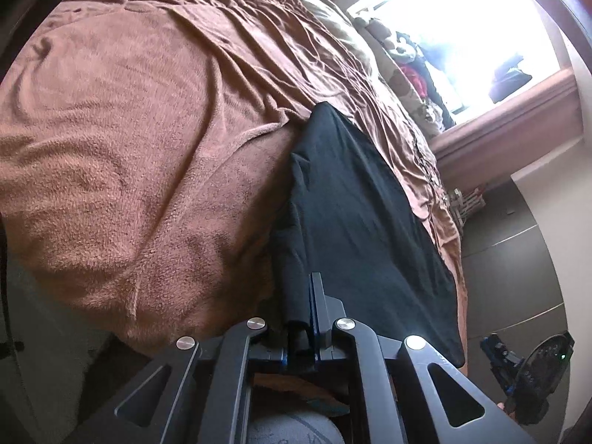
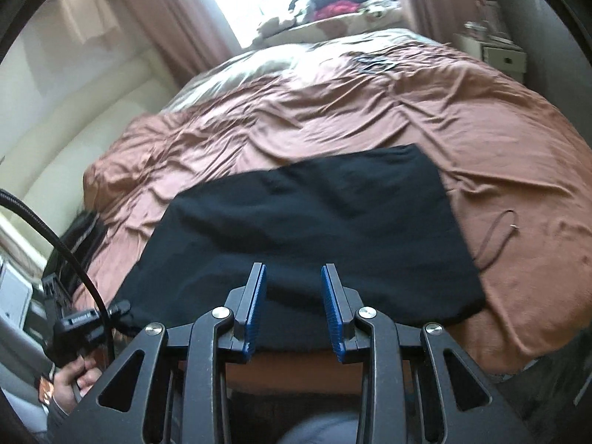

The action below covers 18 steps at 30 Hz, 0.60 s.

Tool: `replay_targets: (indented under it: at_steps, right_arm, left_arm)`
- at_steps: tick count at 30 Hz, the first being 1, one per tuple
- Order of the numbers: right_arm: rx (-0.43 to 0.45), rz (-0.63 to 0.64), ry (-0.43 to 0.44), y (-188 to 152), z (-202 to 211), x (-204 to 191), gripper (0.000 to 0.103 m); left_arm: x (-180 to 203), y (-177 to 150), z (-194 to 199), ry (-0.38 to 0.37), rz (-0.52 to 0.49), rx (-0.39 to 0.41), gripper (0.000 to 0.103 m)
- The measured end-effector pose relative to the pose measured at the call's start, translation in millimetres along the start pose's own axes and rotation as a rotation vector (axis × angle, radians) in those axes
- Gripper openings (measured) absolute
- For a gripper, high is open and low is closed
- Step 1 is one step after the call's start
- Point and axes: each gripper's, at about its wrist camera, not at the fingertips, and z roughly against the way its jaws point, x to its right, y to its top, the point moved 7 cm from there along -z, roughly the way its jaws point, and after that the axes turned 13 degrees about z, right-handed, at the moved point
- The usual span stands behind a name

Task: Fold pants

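Black pants (image 2: 314,229) lie folded flat on the brown bed, near its front edge. My right gripper (image 2: 294,281) hovers open just above their near edge, blue pads (image 2: 255,307) apart with nothing pinched. My left gripper (image 1: 310,288) is shut on a bunched edge of the pants (image 1: 362,199), and the cloth stretches away from its jaws. In the right wrist view the left gripper (image 2: 120,307) shows at the pants' left corner, a hand (image 2: 74,373) behind it. The right gripper (image 1: 495,351) appears low at the right of the left wrist view.
The brown bedspread (image 2: 370,111) is rumpled, with a fleecy blanket (image 1: 111,148) on one side. A brown strap (image 2: 495,236) lies right of the pants. Pillows and clothes (image 2: 333,11) pile under the window, a nightstand (image 2: 503,55) stands far right, and a black cable (image 2: 55,236) arcs at left.
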Motion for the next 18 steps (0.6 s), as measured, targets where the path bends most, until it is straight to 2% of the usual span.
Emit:
replay_targets:
  at_steps: [11,18]
  right_arm:
    - [-0.154,0.085,0.059,23,-85,-29,0.028]
    - [-0.244,0.118,0.09,21,-138,-39,0.028]
  left_arm:
    - [-4,0,0,-0.01,0.021,0.006,0.008]
    - [-8,1,1,-0.031,0.045,0.001,0.008]
